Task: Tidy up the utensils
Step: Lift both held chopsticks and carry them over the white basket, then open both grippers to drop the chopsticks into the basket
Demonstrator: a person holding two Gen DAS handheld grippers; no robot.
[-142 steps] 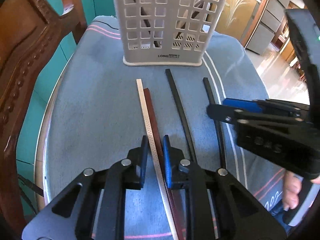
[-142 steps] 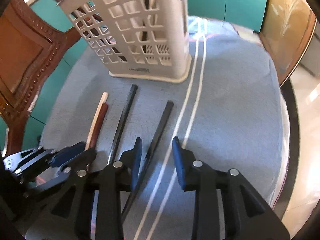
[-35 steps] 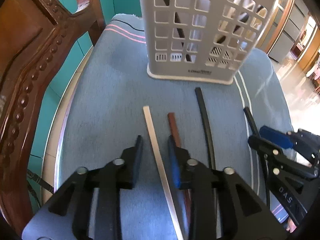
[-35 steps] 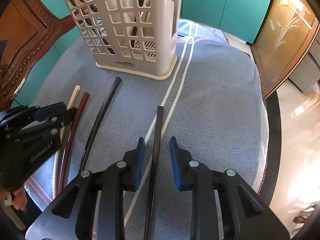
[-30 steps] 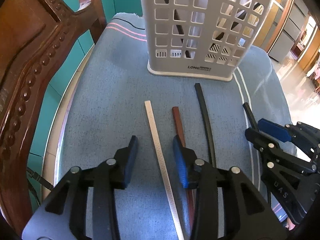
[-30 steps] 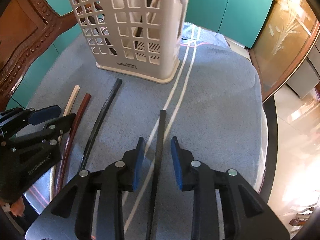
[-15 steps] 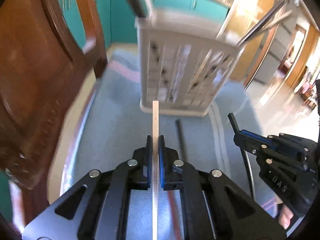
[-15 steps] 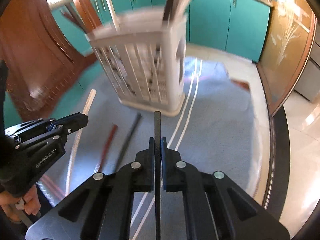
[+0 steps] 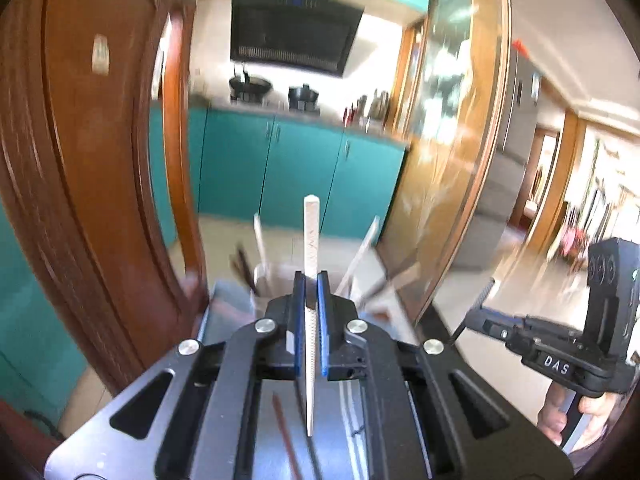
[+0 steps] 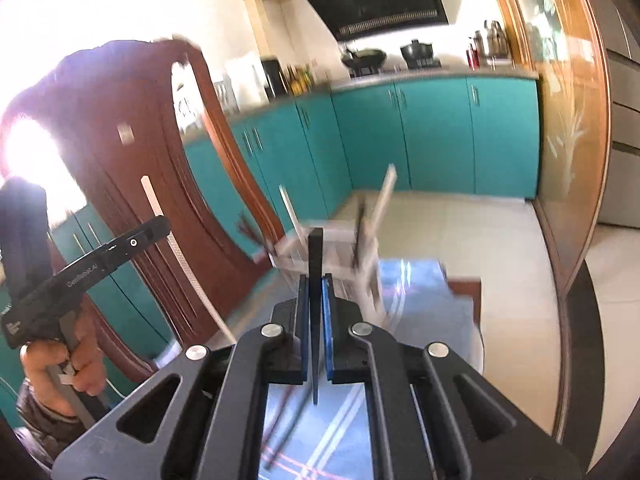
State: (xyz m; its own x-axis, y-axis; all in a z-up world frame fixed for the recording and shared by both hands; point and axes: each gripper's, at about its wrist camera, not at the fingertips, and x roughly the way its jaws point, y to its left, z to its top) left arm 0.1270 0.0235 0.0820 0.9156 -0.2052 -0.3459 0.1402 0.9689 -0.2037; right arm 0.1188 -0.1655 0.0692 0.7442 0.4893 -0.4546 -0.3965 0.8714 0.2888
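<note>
My left gripper point(image 9: 311, 280) is shut on a white chopstick point(image 9: 310, 236) and holds it raised, pointing up and forward. My right gripper point(image 10: 315, 282) is shut on a black chopstick point(image 10: 315, 252), also raised. The white utensil basket point(image 10: 340, 256) stands blurred just beyond both grippers with several sticks in it; it also shows in the left wrist view point(image 9: 276, 276). A brown chopstick point(image 9: 285, 432) and a black one point(image 10: 288, 424) lie on the blue cloth below. The left gripper shows in the right wrist view point(image 10: 160, 226), the right gripper in the left wrist view point(image 9: 476, 314).
A carved wooden chair back point(image 9: 92, 168) rises close on the left of the table. The blue cloth point(image 10: 420, 308) covers the table. Teal kitchen cabinets point(image 10: 420, 136) and a wood-framed glass door point(image 9: 456, 140) stand behind.
Both grippers closed on their chopsticks, lifted them off the cloth and tilted upward. The views now look over the basket into the kitchen.
</note>
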